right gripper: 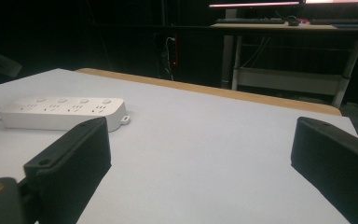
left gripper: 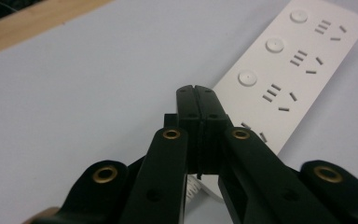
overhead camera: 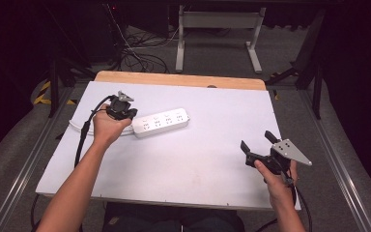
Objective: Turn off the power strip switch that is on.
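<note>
Left of frame centre, the left gripper [overhead camera: 125,112], jaws pressed together on nothing, meets the white plastic power strip [overhead camera: 161,123]; the right gripper [overhead camera: 259,143] waits wide open (lower right). Probably a push next.

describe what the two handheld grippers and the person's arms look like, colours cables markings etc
Both are black two-jaw tools. The left gripper has brass-coloured rivets at its linkage joints and flat, squared jaw tips. A black cable trails from it along the forearm. The right gripper carries a grey three-cornered plate with small dark holes on top, and its own black cable. Both forearms are bare; no sleeves show.
</note>
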{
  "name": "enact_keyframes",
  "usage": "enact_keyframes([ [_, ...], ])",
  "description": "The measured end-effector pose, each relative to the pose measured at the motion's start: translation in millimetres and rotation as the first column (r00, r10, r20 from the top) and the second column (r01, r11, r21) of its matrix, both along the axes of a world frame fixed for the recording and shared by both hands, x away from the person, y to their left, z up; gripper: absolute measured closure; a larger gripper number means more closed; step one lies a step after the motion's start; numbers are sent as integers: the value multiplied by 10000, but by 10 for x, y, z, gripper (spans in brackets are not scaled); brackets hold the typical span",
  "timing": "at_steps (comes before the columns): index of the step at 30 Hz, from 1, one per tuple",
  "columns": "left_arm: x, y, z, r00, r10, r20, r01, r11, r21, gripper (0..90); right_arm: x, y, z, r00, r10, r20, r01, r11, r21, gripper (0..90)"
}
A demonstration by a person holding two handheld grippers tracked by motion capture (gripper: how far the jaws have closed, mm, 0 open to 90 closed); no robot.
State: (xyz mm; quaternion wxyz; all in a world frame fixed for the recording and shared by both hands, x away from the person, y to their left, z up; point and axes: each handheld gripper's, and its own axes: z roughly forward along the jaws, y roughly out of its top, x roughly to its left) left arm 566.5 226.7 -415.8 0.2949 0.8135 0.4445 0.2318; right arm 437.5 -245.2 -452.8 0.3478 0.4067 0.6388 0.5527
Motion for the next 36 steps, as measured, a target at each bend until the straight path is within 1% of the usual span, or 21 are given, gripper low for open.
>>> enact_keyframes([
  [2, 66, -47, -33, 9996, -12, -273, 20, 9996, 273, 900, -5, -2, 9, 10000, -13, 65, 12, 10000, 39, 52],
  [3, 94, -75, -50, 9988, -44, -482, 57, 9996, 269, 900, -6, -3, 10, 10000, -11, 68, 11, 10000, 59, 52],
  [5, 134, -133, -68, 9979, -87, -636, 114, 9990, 434, 900, -2, -3, 9, 10000, 12, 70, -12, 10000, 3, 52],
  [7, 158, -175, -75, 9964, -180, -824, 209, 9992, 346, 898, 2, 2, 6, 10000, 12, 46, -12, 10000, 1, 52],
  [9, 181, -222, -92, 9954, -224, -931, 281, 9978, 595, 895, 4, 5, 6, 10000, 26, 50, -26, 10000, -22, 52],
  [11, 207, -226, -119, 9944, -36, -1059, 101, 9981, 612, 894, 3, 13, 7, 10000, 49, 51, -49, 10000, -40, 54],
  [13, 233, -216, -150, 9932, 46, -1164, 8, 9989, 460, 895, -5, 21, 10, 9999, 75, 93, -74, 9999, -125, 55],
  [14, 248, -221, -168, 9928, -2, -1198, 45, 9994, 355, 895, -5, 21, 10, 9999, 75, 93, -74, 9999, -125, 55],
  [15, 255, -231, -176, 9929, -33, -1191, 78, 9993, 371, 895, -12, 23, 17, 9999, 62, 97, -61, 9999, -101, 55],
  [17, 270, -247, -186, 9922, -106, -1239, 129, 9998, 179, 898, -9, 20, 14, 9999, 53, 87, -52, 10000, -75, 55],
  [20, 280, -265, -234, 9904, -99, -1381, 166, 9987, 473, 899, -5, 13, 8, 10000, 29, 56, -28, 10000, -33, 54],
  [22, 281, -247, -239, 9906, -62, -1367, 98, 9996, 258, 900, -10, 9, 8, 10000, 34, 43, -34, 10000, -63, 55],
  [24, 282, -230, -247, 9910, -74, -1339, 104, 9997, 220, 899, -12, 6, 9, 10000, 69, 66, -68, 9999, -83, 55],
  [25, 295, -207, -266, 9902, -57, -1396, 53, 10000, -37, 899, -20, 6, 13, 10000, 84, 31, -84, 10000, -48, 55],
  [27, 303, -197, -269, 9891, -81, -1468, 65, 9999, -109, 899, -30, 8, 23, 9999, 102, 34, -102, 9999, -16, 54],
  [28, 308, -193, -273, 9891, -112, -1469, 103, 9999, -75, 900, -32, 9, 24, 9999, 91, 48, -90, 10000, -20, 54],
  [29, 307, -194, -283, 9896, -75, -1437, 46, 9998, -205, 900, -30, 11, 23, 9999, 91, 53, -91, 10000, -30, 54],
  [32, 304, -179, -287, 9897, -86, -1426, 48, 9996, -270, 900, -23, 17, 12, 9999, 151, -27, -151, 9999, -38, 51],
  [34, 300, -171, -293, 9908, -4, -1350, -40, 9995, -327, 900, -18, 29, 2, 9996, 185, -203, -186, 9998, -2, 48],
  [36, 289, -176, -300, 9909, 15, -1344, -68, 9992, -389, 900, -21, 31, 9, 9997, 183, -140, -183, 9998, 1, 49],
])
